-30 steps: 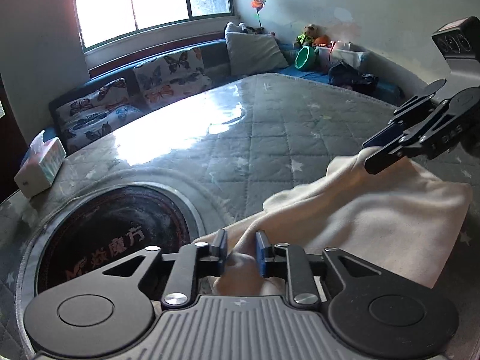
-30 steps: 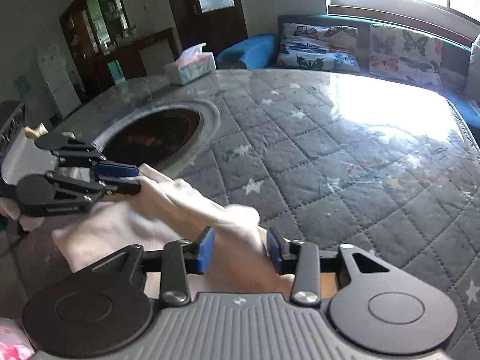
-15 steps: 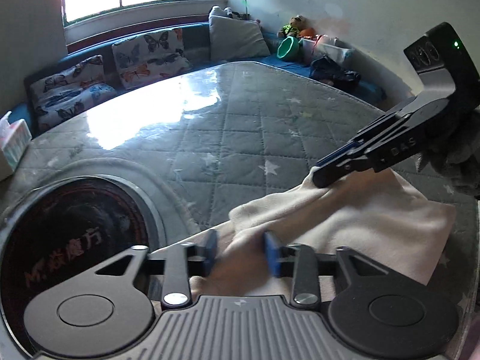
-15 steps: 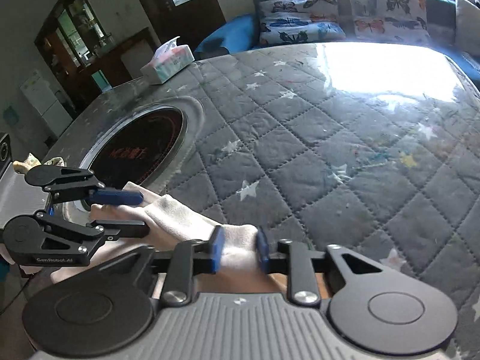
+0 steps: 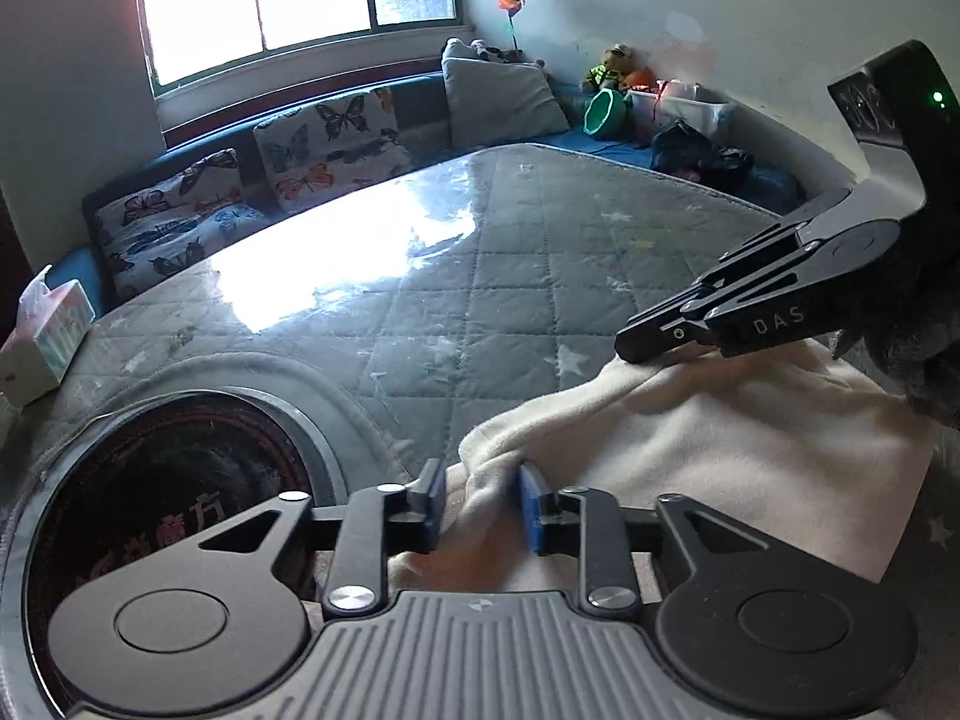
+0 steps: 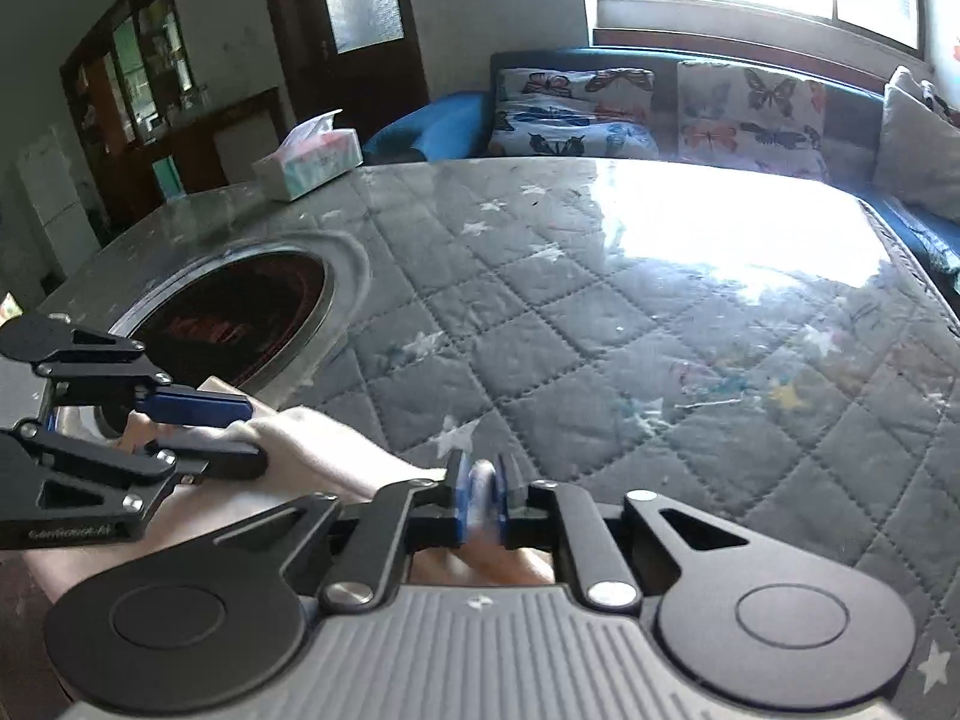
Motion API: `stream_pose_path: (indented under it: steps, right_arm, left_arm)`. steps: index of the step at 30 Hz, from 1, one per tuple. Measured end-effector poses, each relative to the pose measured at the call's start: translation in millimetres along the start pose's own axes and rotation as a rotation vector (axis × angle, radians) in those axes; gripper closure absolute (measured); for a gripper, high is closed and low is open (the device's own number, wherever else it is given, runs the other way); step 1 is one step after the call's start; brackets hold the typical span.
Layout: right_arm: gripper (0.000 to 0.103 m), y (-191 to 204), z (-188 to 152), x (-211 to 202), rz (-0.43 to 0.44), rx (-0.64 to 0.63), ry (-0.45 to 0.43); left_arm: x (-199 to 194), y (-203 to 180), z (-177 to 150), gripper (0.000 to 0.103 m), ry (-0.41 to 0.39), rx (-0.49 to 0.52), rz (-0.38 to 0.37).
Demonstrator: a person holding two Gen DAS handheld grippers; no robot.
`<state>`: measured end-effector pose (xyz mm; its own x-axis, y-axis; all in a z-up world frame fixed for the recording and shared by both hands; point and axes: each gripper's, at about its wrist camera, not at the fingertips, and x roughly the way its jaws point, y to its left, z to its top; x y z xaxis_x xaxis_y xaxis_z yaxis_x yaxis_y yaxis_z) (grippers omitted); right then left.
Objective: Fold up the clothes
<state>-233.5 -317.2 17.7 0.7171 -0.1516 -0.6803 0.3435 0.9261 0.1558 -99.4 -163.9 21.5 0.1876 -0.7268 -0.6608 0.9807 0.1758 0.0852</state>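
Since a second before, the right claw [image 6: 480, 495] had closed from a wide gap to a pinch on the cream cloth [image 5: 690, 450], which lay at the near edge of the quilted table [image 6: 600, 330]. Meanwhile the left claw [image 5: 477, 501] was opening around a fold. Only its view showed the green bowl [image 5: 603, 114] far off; I couldn't tell its contents.
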Motion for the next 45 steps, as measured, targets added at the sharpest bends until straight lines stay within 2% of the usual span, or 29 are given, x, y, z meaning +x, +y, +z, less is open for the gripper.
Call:
stream_pose_path:
  steps: [4,7,11,13,16,22,27,32,38,42,45]
  right_arm:
    - [0.091,-1.4,2.4,-17.9,-0.001,0.006,-0.035]
    - [0.091,2.5,-2.7,-34.4,0.015,0.005,-0.049]
    - [0.091,13.2,-15.6,-43.5,0.021,-0.04,-0.037]
    - [0.091,16.6,-21.7,-41.6,0.004,-0.06,-0.029]
    - [0.091,8.1,-29.8,-32.1,-0.012,-0.017,-0.011]
    - [0.093,-6.6,-33.4,-38.8,-0.019,0.026,-0.027]
    - [0.093,-11.9,-38.4,-44.1,-0.037,0.0,-0.022]
    - [0.091,-6.8,-38.9,-63.2,-0.033,-0.044,-0.045]
    - [0.091,10.0,-56.1,-86.3,-0.016,-0.101,-0.039]
    - [0.091,13.3,-70.1,-91.8,-0.028,-0.105,-0.038]
    - [0.091,11.5,-78.7,-86.6,-0.049,-0.107,-0.022]
  left_arm:
    - [-13.8,-0.1,7.6,0.07,-0.049,-0.036,-0.007]
    - [-20.5,-7.2,14.5,0.071,-0.081,-0.053,-0.054]
    - [-7.3,-17.6,17.6,0.076,-0.064,-0.067,-0.097]
    - [4.0,-19.8,16.4,0.076,-0.038,-0.078,-0.09]
    - [15.0,-19.8,14.0,0.077,-0.005,-0.085,-0.068]
    - [15.6,-20.4,10.6,0.076,-0.007,-0.077,-0.06]
    - [16.0,-21.7,12.3,0.076,-0.004,-0.081,-0.056]
    - [2.5,-23.1,13.6,0.075,-0.026,-0.09,-0.061]
    - [-28.9,-49.6,6.3,0.075,-0.074,-0.049,-0.128]
    - [-41.3,-68.8,-4.8,0.075,-0.085,-0.033,-0.169]
    - [-39.5,-76.6,-11.3,0.075,-0.077,-0.022,-0.169]
